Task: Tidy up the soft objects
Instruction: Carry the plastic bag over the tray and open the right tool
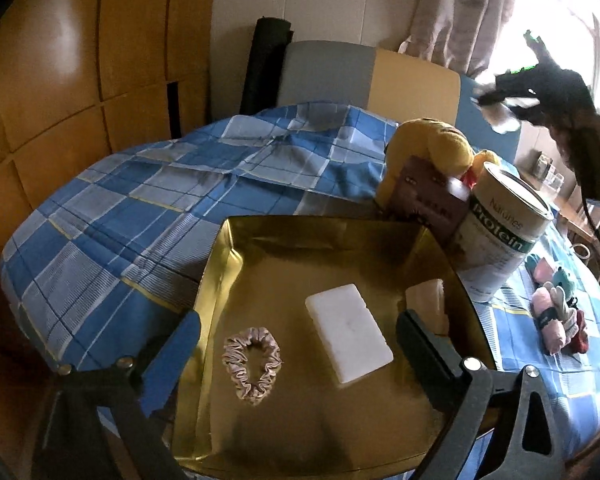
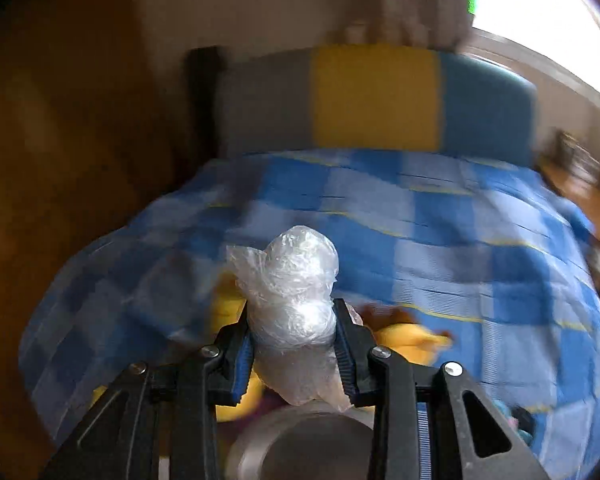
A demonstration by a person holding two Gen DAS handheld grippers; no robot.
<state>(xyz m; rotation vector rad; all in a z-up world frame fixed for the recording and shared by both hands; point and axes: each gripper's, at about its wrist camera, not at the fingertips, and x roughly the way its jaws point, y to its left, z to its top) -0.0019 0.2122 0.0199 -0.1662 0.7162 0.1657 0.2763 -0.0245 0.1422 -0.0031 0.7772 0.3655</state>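
Note:
A gold tray (image 1: 236, 280) lies on the blue checked bed. In it are a pink scrunchie (image 1: 252, 364), a white foam block (image 1: 348, 332) and a beige piece (image 1: 428, 300) at its right wall. My left gripper (image 1: 296, 344) is open and empty, its fingers either side of the tray's near part. My right gripper (image 2: 294, 344) is shut on a crumpled clear plastic bag (image 2: 292, 284), held above the bed. It shows high at the right in the left wrist view (image 1: 516, 100), blurred. A yellow plush toy (image 1: 432, 144) lies behind the tray.
A protein can (image 1: 500, 232) stands right of the tray, with a brown box (image 1: 424, 200) beside it. Rolled socks and small soft items (image 1: 556, 312) lie at the far right on the bed. A headboard (image 2: 376, 100), a wooden wardrobe (image 1: 80, 80) and a window (image 2: 540, 20) surround the bed.

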